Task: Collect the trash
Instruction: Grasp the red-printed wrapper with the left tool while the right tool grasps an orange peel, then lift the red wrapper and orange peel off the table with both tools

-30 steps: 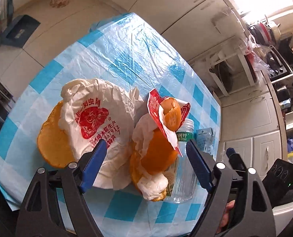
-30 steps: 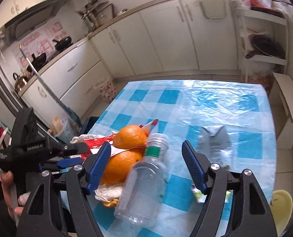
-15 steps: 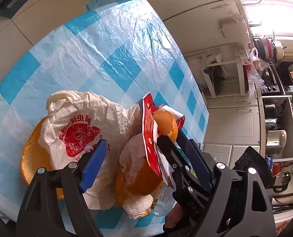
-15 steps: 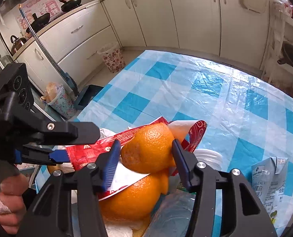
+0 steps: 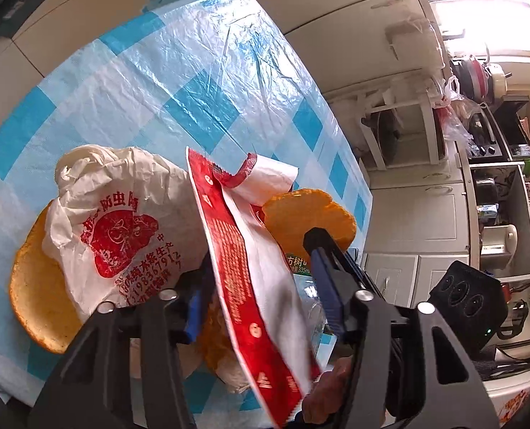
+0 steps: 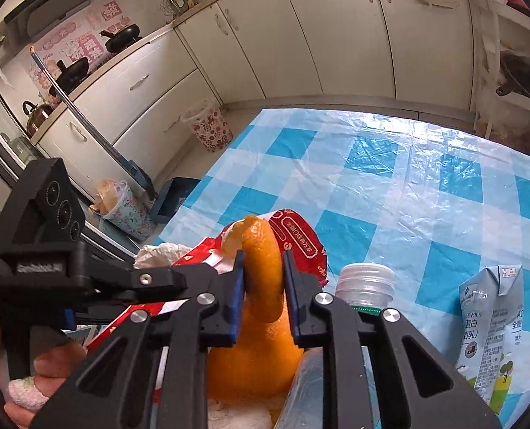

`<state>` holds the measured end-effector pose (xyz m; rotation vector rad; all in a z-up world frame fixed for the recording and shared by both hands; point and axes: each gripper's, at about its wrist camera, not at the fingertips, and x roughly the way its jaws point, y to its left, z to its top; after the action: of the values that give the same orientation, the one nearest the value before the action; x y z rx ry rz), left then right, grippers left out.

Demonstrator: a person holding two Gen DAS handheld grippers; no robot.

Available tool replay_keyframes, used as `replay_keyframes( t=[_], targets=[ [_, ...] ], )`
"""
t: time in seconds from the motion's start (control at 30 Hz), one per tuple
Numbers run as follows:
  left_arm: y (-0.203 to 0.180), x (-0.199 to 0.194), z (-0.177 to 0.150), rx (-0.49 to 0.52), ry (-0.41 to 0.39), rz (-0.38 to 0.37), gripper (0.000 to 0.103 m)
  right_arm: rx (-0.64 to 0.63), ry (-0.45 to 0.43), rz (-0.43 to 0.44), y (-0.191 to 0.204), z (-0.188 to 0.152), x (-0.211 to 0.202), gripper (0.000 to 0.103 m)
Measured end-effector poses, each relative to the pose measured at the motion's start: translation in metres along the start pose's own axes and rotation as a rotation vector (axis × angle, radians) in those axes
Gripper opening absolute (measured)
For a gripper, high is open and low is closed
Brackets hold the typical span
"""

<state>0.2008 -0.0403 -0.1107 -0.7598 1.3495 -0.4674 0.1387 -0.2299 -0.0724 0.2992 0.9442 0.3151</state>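
Trash heap sits on the checked table cover point(image 6: 408, 164), at its near edge. All places below are given from the orange peel point(image 6: 261, 271), the top piece of the heap.

Right gripper point(image 6: 261, 286): jaws closing, blue pads pressed on both sides of the orange peel, which is squeezed narrow and stands upright between them. More orange rind bulges just below the pads.

Left gripper point(image 5: 261, 282): jaws closing, the red-and-white wrapper point(image 5: 250, 271) running between them. Whether the pads press on it yet, cannot tell (the wrapper hides the left pad's face). From the right wrist view its black finger lies along the wrapper, just left of the peel.

Right of the peel, touching the heap: clear plastic bottle point(image 6: 367, 284) with its cap on, lying below the right finger. Further right, apart from the bottle: milk carton point(image 6: 494, 325), upright.

Left of the peel, beyond the wrapper: crumpled white bag with red print point(image 5: 122, 225), draped over another orange rind piece point(image 5: 36, 293)

Person's hand point(image 6: 32, 368) grips the left tool's handle, lower left of the peel
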Motion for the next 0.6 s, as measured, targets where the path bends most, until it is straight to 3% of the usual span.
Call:
replay_keyframes(
  t=[0.07, 0.23, 0.37, 0.6],
  targets=[
    [0.001, 0.002, -0.001, 0.004, -0.001, 0.01, 0.023, 0.016, -0.006, 0.002, -0.002, -0.001, -0.003, 0.021],
    [-0.006, -0.004, -0.004, 0.067, -0.021, 0.025, 0.005, 0.097, -0.076, 0.037, -0.014, 0.002, -0.024, 0.021],
    [-0.026, -0.02, -0.011, 0.198, -0.08, 0.034, 0.003, 0.174, -0.154, 0.076, -0.033, 0.002, -0.055, 0.021],
    [-0.08, -0.045, -0.044, 0.497, -0.158, -0.038, 0.003, 0.23, -0.298, 0.027, -0.071, -0.013, -0.136, 0.021]
  ],
)
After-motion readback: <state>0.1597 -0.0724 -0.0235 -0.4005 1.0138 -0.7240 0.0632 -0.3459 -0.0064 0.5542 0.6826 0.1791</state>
